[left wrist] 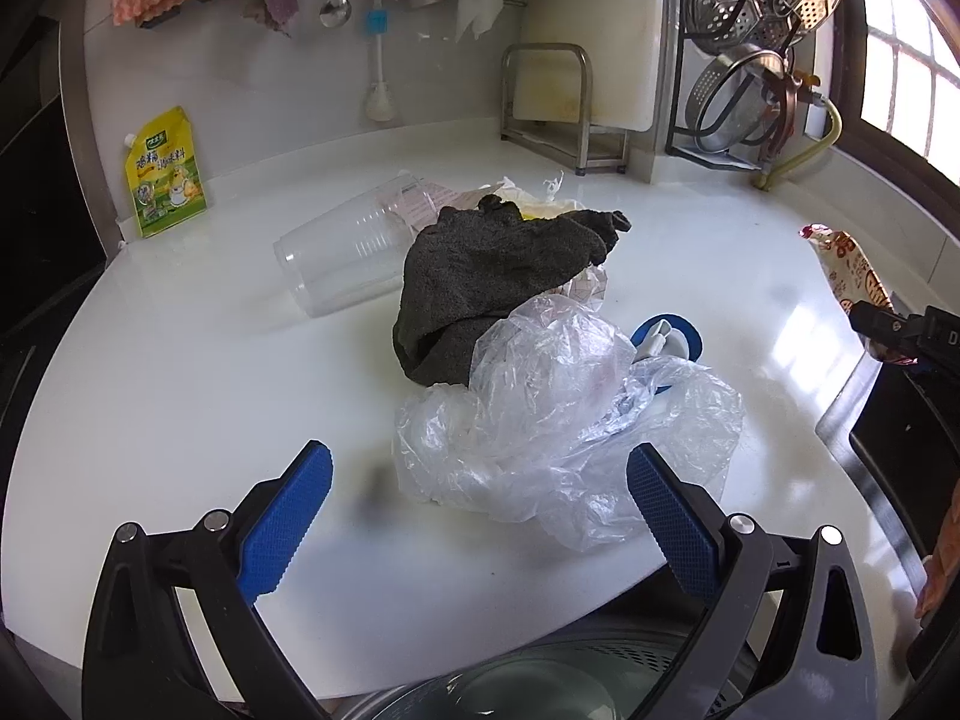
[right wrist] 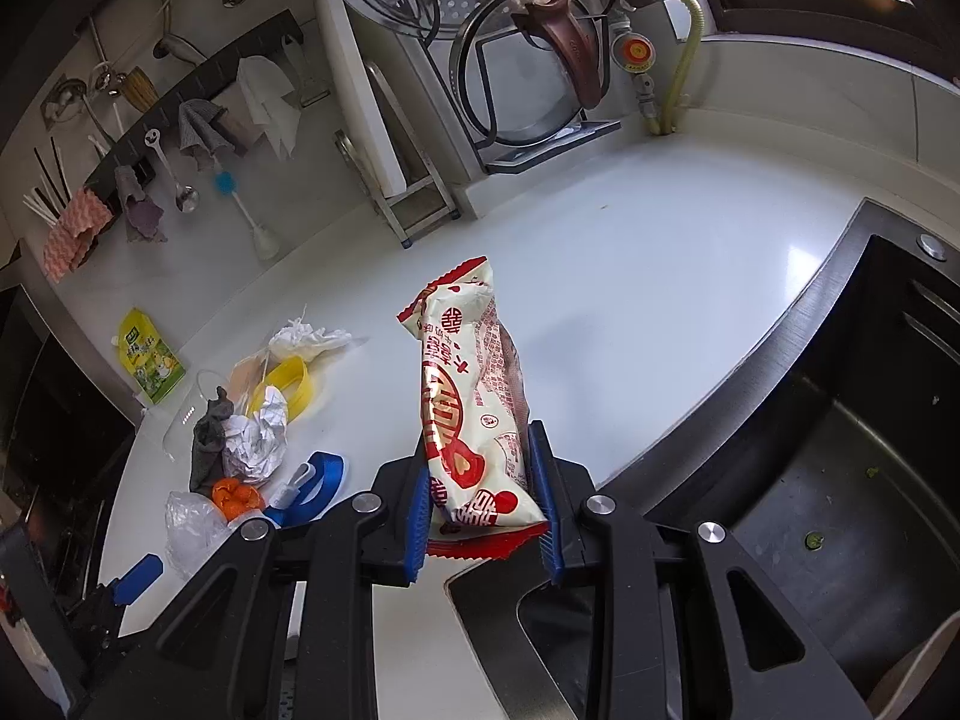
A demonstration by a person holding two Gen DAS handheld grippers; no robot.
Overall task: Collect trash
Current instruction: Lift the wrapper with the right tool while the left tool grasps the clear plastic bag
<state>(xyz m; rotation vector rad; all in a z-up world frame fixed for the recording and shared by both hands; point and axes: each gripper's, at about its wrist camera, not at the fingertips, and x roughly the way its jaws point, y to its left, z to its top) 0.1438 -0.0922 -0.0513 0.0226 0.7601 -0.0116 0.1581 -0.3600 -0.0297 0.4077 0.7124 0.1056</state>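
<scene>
Clearly right gripper (right wrist: 483,516) jaws pinching red-and-white wrapper (right wrist: 474,396), Chinese print possibly 囍, left gripper (left wrist: 480,516) jaws spread

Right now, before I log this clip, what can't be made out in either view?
- Left wrist view: the dark grey cloth covers the rest of the trash pile; the clear plastic bag hides most of the blue ring.
- Right wrist view: the snack wrapper in the right gripper hides the counter behind it; its contents are unseen.
- Left gripper: cut off at the edge.

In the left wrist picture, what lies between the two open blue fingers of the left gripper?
The near edge of the crumpled clear plastic bag lies between the left gripper's fingers, on the white counter.
</scene>
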